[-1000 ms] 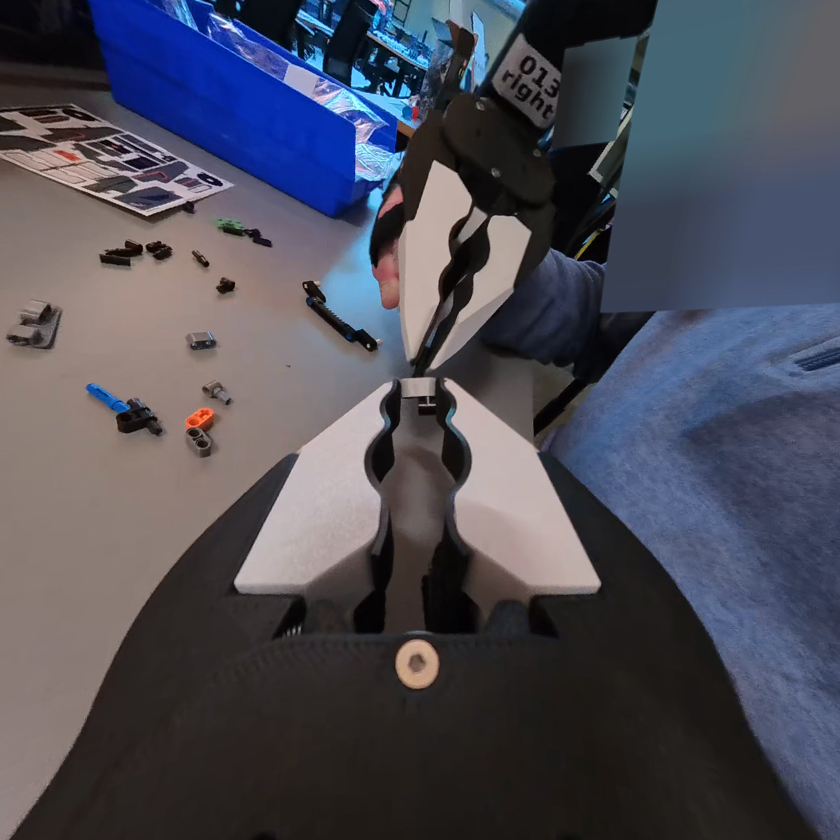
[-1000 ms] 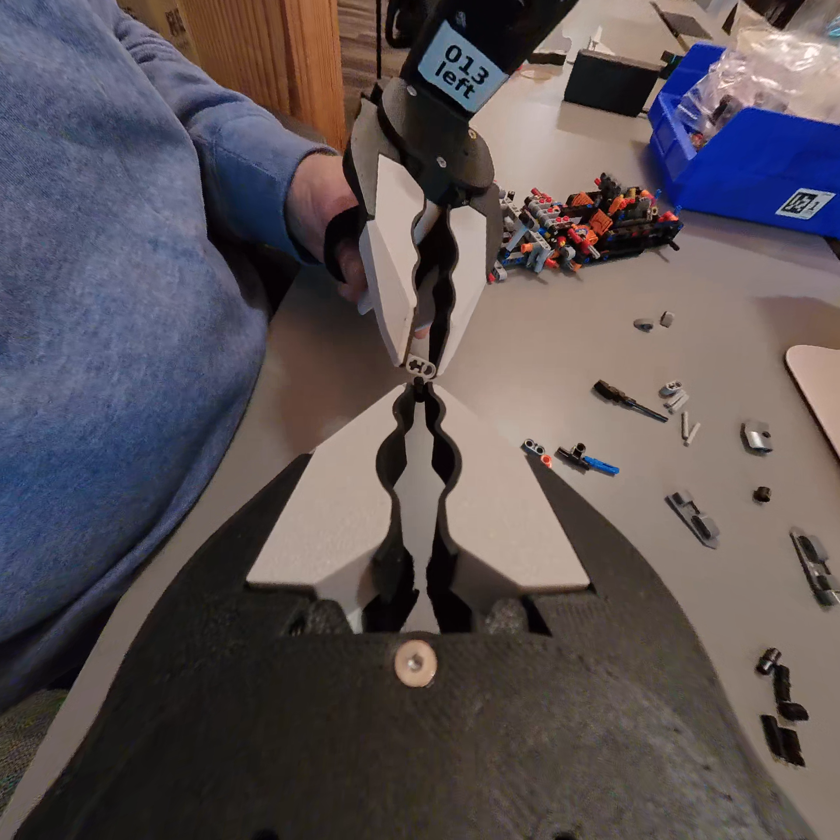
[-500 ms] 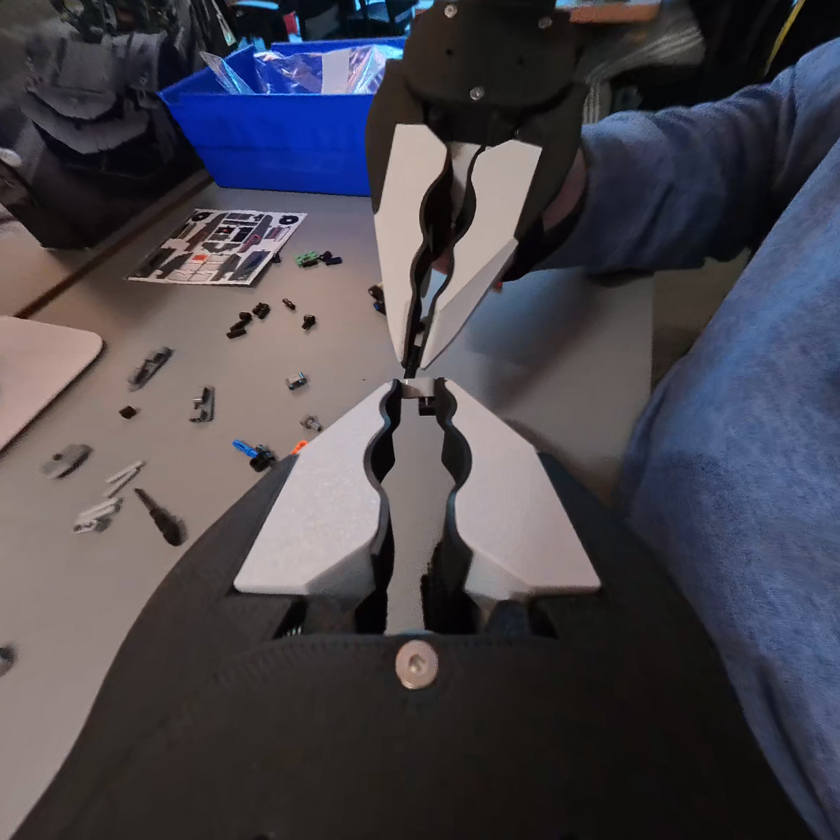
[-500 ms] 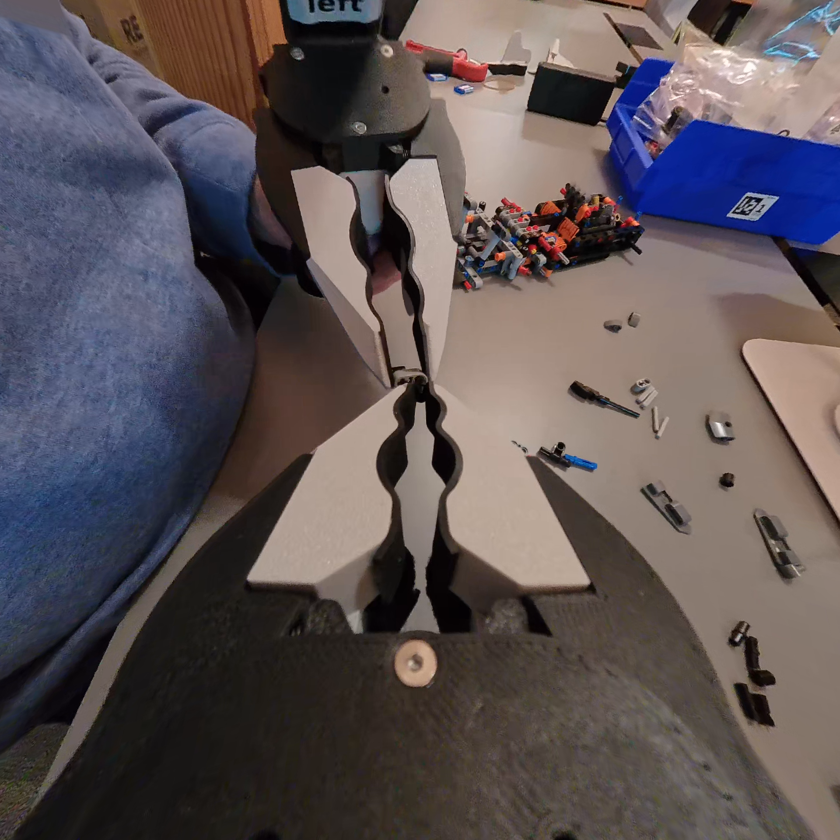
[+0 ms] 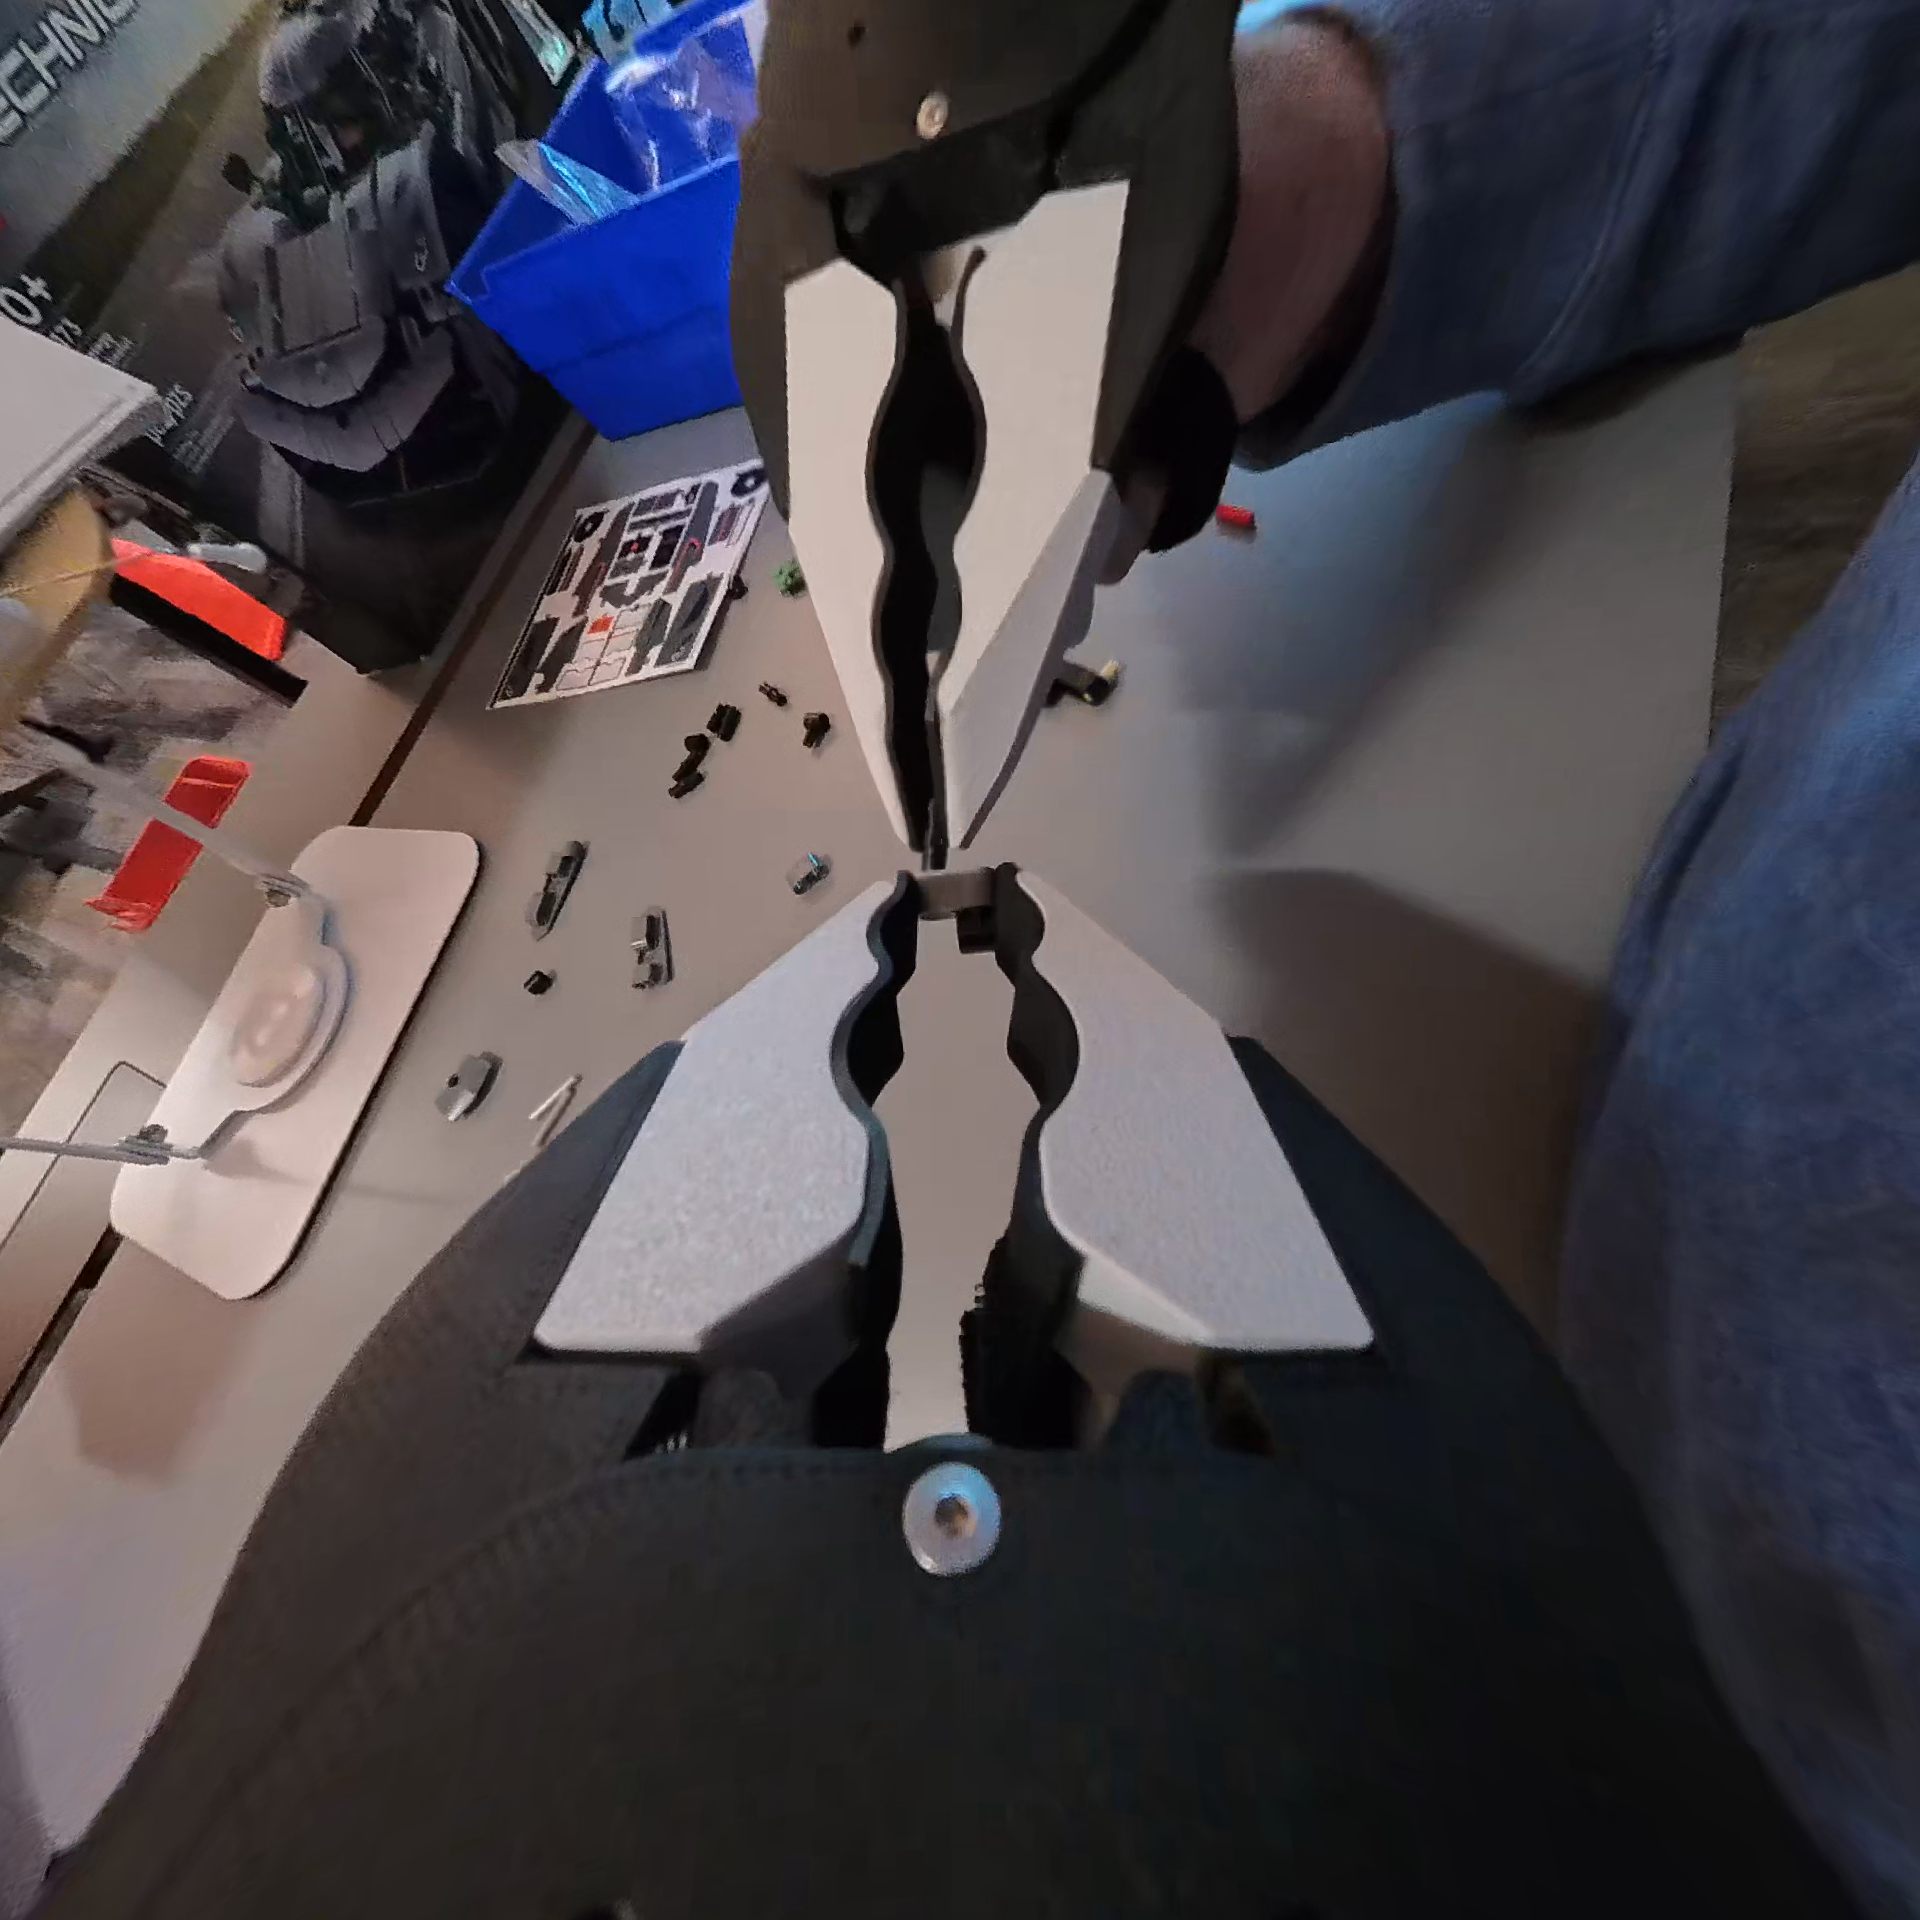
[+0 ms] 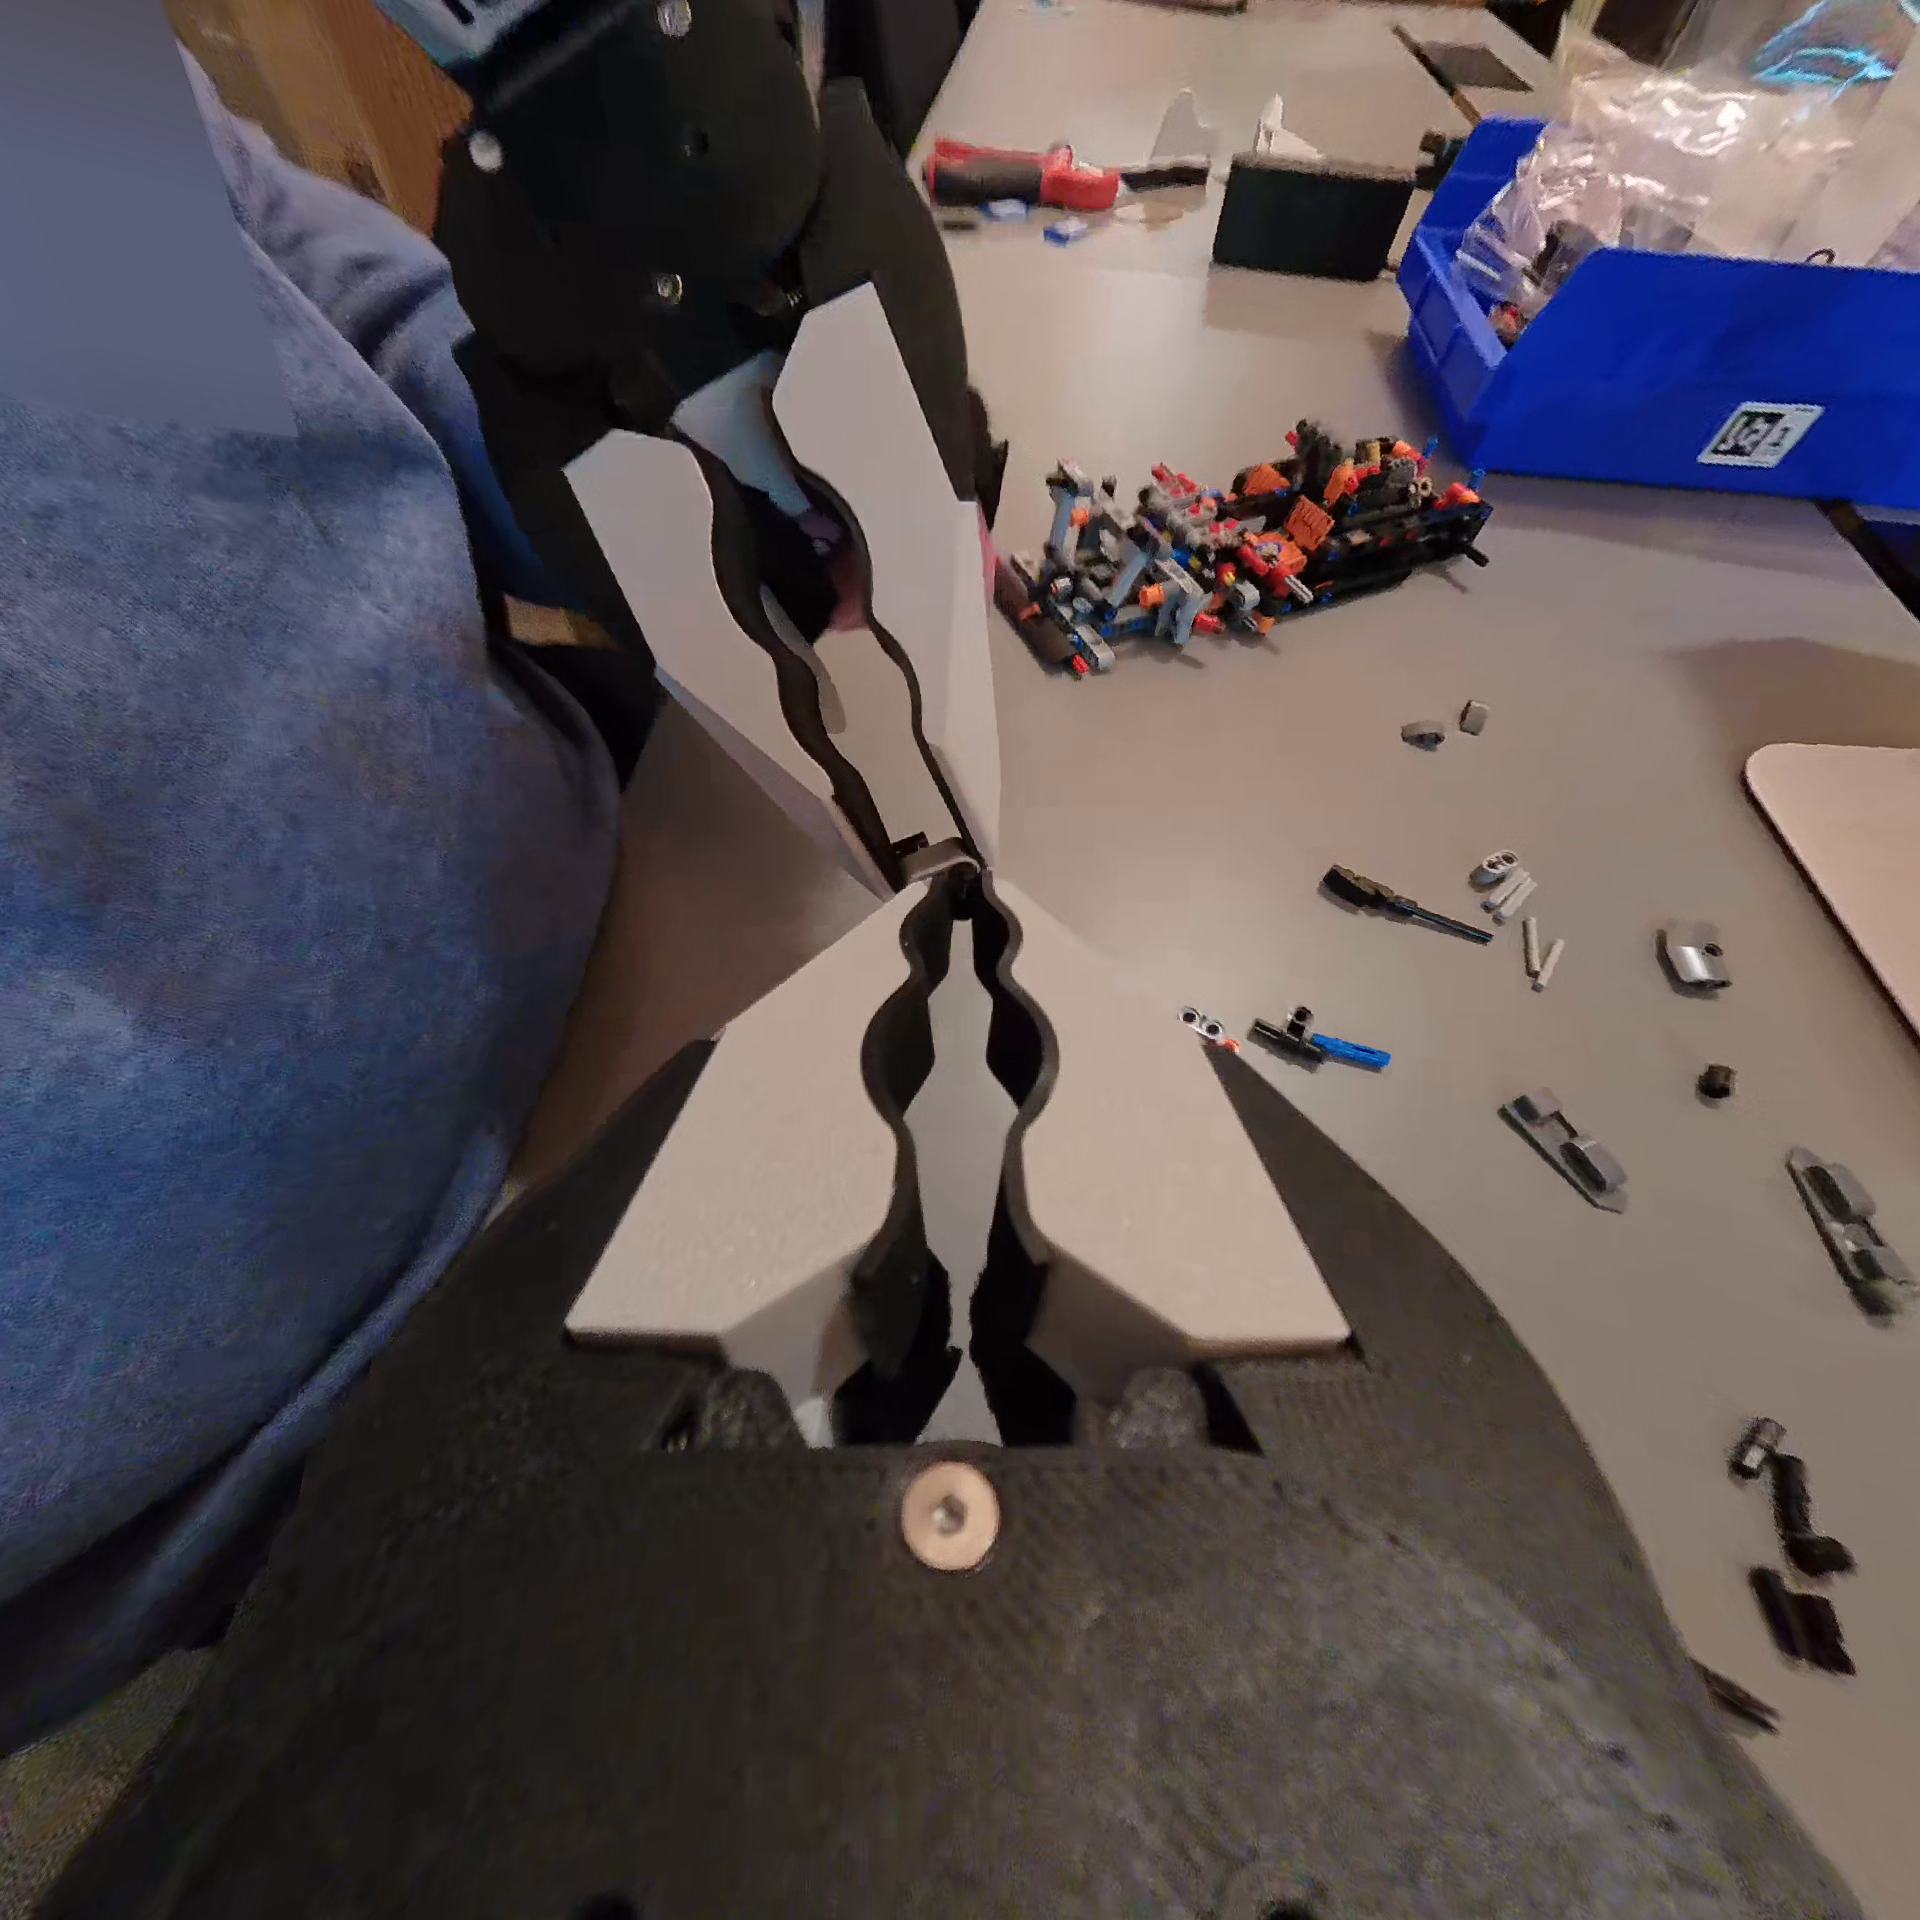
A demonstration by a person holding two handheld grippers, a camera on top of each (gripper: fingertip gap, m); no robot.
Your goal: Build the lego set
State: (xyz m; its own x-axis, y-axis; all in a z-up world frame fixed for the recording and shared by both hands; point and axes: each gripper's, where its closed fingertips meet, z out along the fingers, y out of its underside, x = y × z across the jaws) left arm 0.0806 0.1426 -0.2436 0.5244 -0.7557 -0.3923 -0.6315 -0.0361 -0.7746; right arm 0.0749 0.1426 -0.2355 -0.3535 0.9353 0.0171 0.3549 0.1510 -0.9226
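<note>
Both tools swung vs 1 s ago, tips still mated: left gripper [image 5: 958, 902] clamped on grey connector [image 5: 954, 896], right gripper [image 6: 961, 902] pinching black pin [image 6: 962, 900] into it, prob. seating, above table.

Off to my side there's a blue bin [image 6: 1662, 364] stuffed with clear plastic bags [image 6: 1704, 156], parked at the far edge of the grey counter [image 6: 1195, 343]. Behind it sits a black box [image 6: 1309, 223] and a red-and-black tool [image 6: 1023, 177]. A pale mat [image 5: 301, 1049] holds a clear magnifier [image 5: 275, 1003].
</note>
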